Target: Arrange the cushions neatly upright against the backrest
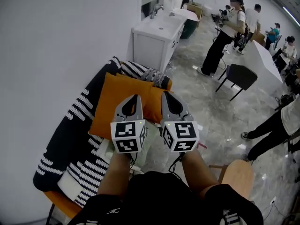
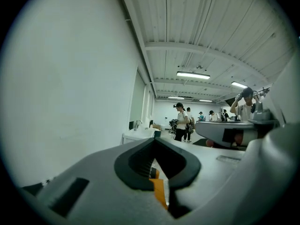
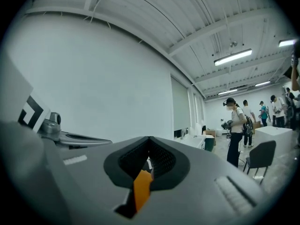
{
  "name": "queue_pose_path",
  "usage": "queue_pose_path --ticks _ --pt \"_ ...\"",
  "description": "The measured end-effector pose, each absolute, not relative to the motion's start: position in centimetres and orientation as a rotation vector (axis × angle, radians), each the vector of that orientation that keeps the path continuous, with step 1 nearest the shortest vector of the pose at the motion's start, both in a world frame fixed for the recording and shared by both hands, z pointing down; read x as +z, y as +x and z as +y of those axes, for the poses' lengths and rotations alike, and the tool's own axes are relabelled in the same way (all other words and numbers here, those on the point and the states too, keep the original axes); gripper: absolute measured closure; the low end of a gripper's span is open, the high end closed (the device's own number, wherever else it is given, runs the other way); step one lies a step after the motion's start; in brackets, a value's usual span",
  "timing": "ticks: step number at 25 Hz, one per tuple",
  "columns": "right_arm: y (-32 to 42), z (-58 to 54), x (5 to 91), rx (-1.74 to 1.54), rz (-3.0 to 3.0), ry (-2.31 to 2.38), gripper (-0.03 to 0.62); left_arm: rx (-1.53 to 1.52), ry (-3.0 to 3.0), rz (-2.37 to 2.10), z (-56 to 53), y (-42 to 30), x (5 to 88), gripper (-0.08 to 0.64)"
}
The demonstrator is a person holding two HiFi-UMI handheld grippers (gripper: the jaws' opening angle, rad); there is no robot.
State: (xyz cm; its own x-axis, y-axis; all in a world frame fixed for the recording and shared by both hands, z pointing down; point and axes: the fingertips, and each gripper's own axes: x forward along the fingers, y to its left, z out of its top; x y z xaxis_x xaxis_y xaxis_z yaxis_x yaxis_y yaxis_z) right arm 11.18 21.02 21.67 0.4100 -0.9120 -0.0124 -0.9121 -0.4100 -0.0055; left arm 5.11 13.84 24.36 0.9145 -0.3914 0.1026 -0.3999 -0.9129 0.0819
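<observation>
An orange cushion (image 1: 112, 104) lies flat on a low sofa, seen in the head view. A large black cushion with white stripes (image 1: 70, 144) sprawls along the sofa's wall side. A second striped cushion (image 1: 131, 69) and a grey patterned one (image 1: 152, 76) lie at the far end. My left gripper (image 1: 138, 96) and right gripper (image 1: 164, 93) hang side by side above the orange cushion's near edge, both shut and holding nothing. In the left gripper view the shut gripper (image 2: 153, 139) shows a sliver of orange cushion (image 2: 159, 189) below it. The right gripper view shows its shut gripper (image 3: 149, 139) over the orange cushion (image 3: 140, 191).
A white wall (image 1: 56, 41) runs behind the sofa. A white sink cabinet (image 1: 157, 36) stands just past the sofa's far end. A black chair (image 1: 239, 76), a white table (image 1: 262, 64) and several people occupy the marble floor at right. A wooden stool (image 1: 239, 175) is near my right arm.
</observation>
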Motion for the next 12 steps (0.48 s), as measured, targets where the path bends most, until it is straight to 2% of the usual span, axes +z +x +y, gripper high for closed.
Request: queue_pose_path --ticks 8,12 --pt "13.4 17.2 23.2 -0.073 1.731 -2.634 0.583 0.162 2.901 -0.626 10.1 5.6 25.9 0.553" --pt "14.8 15.1 25.3 -0.271 1.75 -2.479 0.583 0.208 2.875 -0.704 8.2 5.0 27.3 0.553"
